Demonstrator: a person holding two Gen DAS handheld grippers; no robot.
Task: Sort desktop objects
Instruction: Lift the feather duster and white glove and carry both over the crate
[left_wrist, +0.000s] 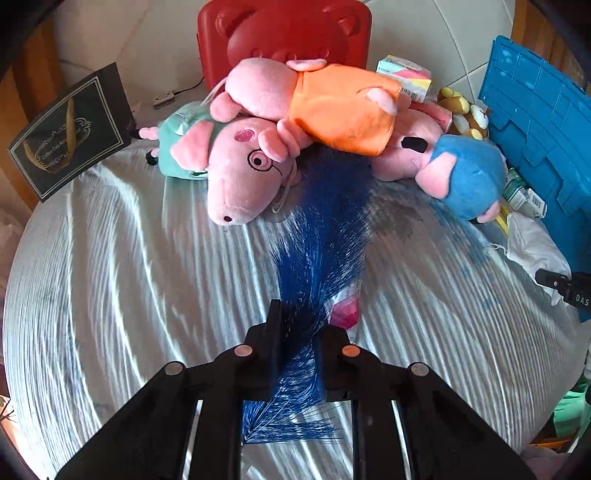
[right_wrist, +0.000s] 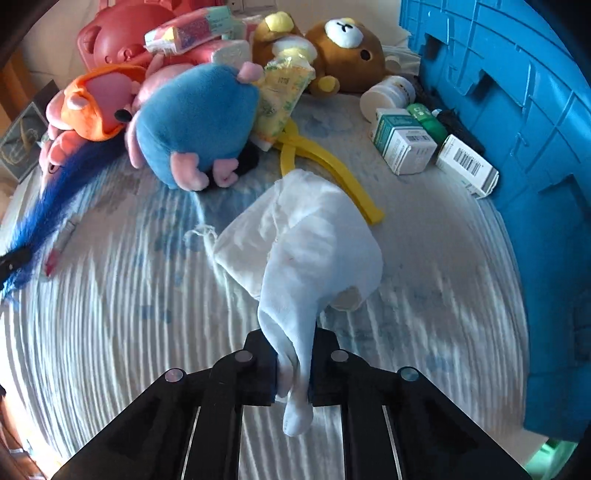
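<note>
The left claw (left_wrist: 297, 332) clamps a blue feather (left_wrist: 325, 236) and the right claw (right_wrist: 293, 354) a white cloth bag (right_wrist: 306, 243), each trailing ahead of its claw, apparently lifted from the worktop (left_wrist: 129, 277) for sorting.

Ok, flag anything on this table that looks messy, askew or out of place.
The plush pigs are heaped on one another instead of sitting upright. Medicine boxes and a white bottle lie tipped beside the blue crate. The left gripper clamps a blue feather; the right gripper pinches a crumpled white cloth.
</note>
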